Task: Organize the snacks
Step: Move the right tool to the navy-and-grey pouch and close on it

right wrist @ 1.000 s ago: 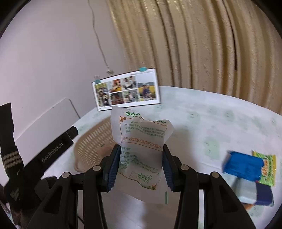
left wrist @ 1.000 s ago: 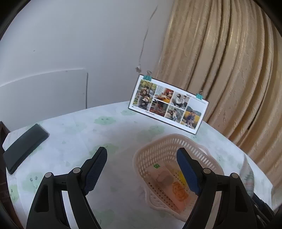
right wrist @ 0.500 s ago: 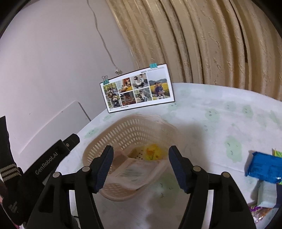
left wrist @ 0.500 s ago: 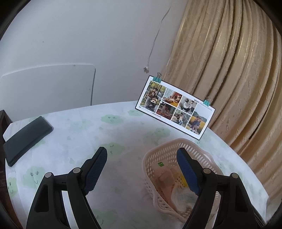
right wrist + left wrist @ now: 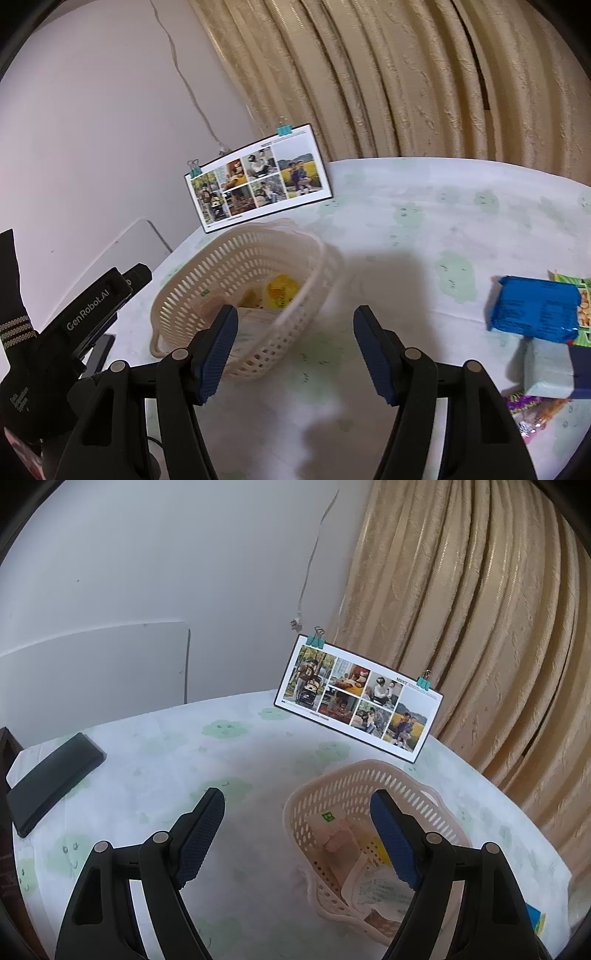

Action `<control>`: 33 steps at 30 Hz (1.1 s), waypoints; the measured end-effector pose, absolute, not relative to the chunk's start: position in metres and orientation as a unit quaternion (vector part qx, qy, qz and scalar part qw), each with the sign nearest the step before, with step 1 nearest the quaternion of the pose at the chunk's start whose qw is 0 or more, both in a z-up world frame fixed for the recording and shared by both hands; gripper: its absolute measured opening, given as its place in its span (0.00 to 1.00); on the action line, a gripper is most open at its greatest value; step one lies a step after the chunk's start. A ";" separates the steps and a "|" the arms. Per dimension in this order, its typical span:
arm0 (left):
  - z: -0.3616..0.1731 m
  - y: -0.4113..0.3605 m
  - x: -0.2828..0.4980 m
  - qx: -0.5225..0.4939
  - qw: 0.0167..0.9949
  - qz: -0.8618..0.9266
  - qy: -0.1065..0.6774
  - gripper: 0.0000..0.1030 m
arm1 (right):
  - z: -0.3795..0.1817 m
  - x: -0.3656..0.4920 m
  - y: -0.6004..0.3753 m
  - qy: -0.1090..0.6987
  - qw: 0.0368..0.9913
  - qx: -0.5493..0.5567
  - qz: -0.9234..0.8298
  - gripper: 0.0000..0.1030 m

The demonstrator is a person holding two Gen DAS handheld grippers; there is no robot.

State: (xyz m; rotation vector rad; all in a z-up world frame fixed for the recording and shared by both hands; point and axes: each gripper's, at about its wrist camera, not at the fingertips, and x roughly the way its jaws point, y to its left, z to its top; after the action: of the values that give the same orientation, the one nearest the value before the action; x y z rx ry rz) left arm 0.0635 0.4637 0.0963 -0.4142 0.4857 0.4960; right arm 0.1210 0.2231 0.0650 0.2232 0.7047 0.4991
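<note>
Hovering beside the basket [image 5: 236, 295], right gripper [image 5: 295, 350] gapes wide, empty. Left gripper [image 5: 297, 834] likewise wide. Blue packet [image 5: 532, 314] lies apart, likely next.

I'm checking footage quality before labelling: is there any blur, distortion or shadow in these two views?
Left wrist view: sharp at the photo card, with fisheye bending of the curtain and dark corners. Right wrist view: the basket rim is smeared by motion blur, the blue packet is slightly soft, and a soft shadow falls on the table beside the basket.
</note>
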 end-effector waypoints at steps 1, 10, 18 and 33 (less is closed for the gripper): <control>0.096 0.462 0.064 -0.198 0.920 0.240 0.237 0.79 | 0.064 0.120 0.220 0.341 0.903 0.109 0.239 0.61; 0.097 0.442 0.066 -0.165 0.931 0.223 0.236 0.79 | 0.060 0.117 0.187 0.334 0.916 0.118 0.188 0.62; 0.100 0.416 0.068 -0.121 0.945 0.197 0.232 0.79 | 0.052 0.121 0.158 0.340 0.918 0.133 0.154 0.62; 0.096 0.350 0.064 -0.017 0.966 0.119 0.227 0.79 | 0.019 0.127 0.126 0.398 0.898 0.149 0.118 0.63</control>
State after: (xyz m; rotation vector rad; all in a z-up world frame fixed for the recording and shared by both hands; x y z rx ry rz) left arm 0.0642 0.3502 0.0963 -0.0348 0.4599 0.2416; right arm 0.1270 0.1262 0.0189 0.3080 0.8233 0.2439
